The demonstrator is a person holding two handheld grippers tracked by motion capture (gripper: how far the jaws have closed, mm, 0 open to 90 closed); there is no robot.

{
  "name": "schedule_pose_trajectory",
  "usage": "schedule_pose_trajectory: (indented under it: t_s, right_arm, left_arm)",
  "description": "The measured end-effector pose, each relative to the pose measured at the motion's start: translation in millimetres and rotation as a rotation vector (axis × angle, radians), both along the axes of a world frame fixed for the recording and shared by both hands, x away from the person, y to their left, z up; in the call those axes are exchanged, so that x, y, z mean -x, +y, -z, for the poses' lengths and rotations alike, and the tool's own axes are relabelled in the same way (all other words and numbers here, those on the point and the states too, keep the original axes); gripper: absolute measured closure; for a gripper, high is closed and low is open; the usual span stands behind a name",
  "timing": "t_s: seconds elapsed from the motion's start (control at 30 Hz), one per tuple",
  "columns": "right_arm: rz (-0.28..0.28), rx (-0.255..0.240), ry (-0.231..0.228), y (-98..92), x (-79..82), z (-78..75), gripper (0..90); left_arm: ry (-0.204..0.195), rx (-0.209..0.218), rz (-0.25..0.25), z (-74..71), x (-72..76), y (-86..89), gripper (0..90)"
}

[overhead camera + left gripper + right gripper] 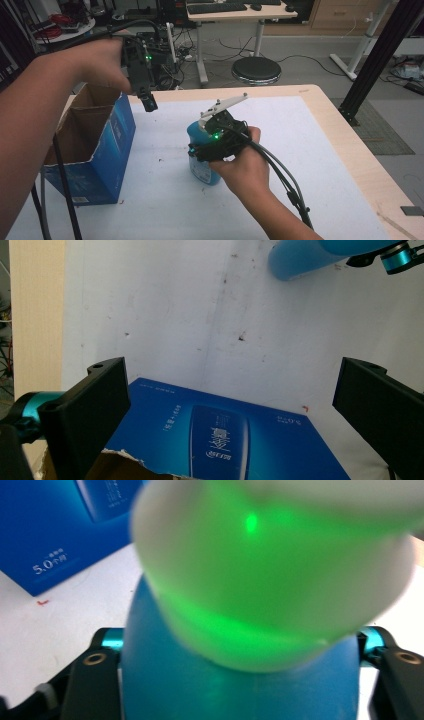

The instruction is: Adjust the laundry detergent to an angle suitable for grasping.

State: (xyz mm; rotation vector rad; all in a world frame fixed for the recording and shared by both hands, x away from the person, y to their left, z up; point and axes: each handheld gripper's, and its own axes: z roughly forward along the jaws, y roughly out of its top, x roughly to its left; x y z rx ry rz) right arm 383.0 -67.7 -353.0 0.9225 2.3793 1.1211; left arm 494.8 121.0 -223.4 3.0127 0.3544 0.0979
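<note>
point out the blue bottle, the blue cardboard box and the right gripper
blue bottle [202, 170], high view, on its lower labelled side
blue cardboard box [112, 150], high view, on its blue side wall
right gripper [200, 150], high view, at its jaws around the bottle

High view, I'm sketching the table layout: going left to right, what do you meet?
Open blue cardboard box → left tool → blue bottle, gripped by the right tool → bare table edge.

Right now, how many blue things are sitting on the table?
2. A blue cardboard box stands open at the table's left edge, and a blue bottle stands mid-table, between the right tongs. Anything inside the box is hidden.
</note>
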Motion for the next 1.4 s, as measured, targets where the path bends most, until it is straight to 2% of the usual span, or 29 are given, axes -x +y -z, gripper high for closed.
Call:
schedule_pose_trajectory:
  t_s: [0.2, 0.37, 0.6, 0.93, 1.17, 1.4]
  right_arm:
    - [0.003, -0.001, -0.003, 0.6, 1.3, -0.4, 34.4]
    - [-0.010, -0.005, -0.012, 1.8, 3.8, -0.8, 40.4]
    - [-0.007, -0.021, 0.005, 1.2, 2.4, -0.7, 43.3]
    - [-0.044, -0.041, 0.040, -6.6, -1.7, -4.1, 44.8]
    - [-0.091, -0.071, 0.040, -21.0, -3.8, -19.6, 44.7]
    - [-0.163, -0.040, 0.032, -25.4, -2.3, -30.0, 44.7]
  left_arm:
    - [0.001, 0.000, 0.004, 0.4, -0.6, -1.4, 1.7]
    - [0.003, -0.002, -0.002, 0.8, -0.8, -1.0, 1.8]
    - [0.005, -0.004, -0.008, 1.4, -1.0, -0.2, 1.7]
    - [0.006, -0.006, -0.002, 0.8, -0.9, -5.4, 1.7]
    - [0.007, -0.010, 0.007, -0.1, 1.5, -12.4, 1.8]
    - [0.010, -0.008, 0.014, -2.6, 0.7, -17.0, 1.7]
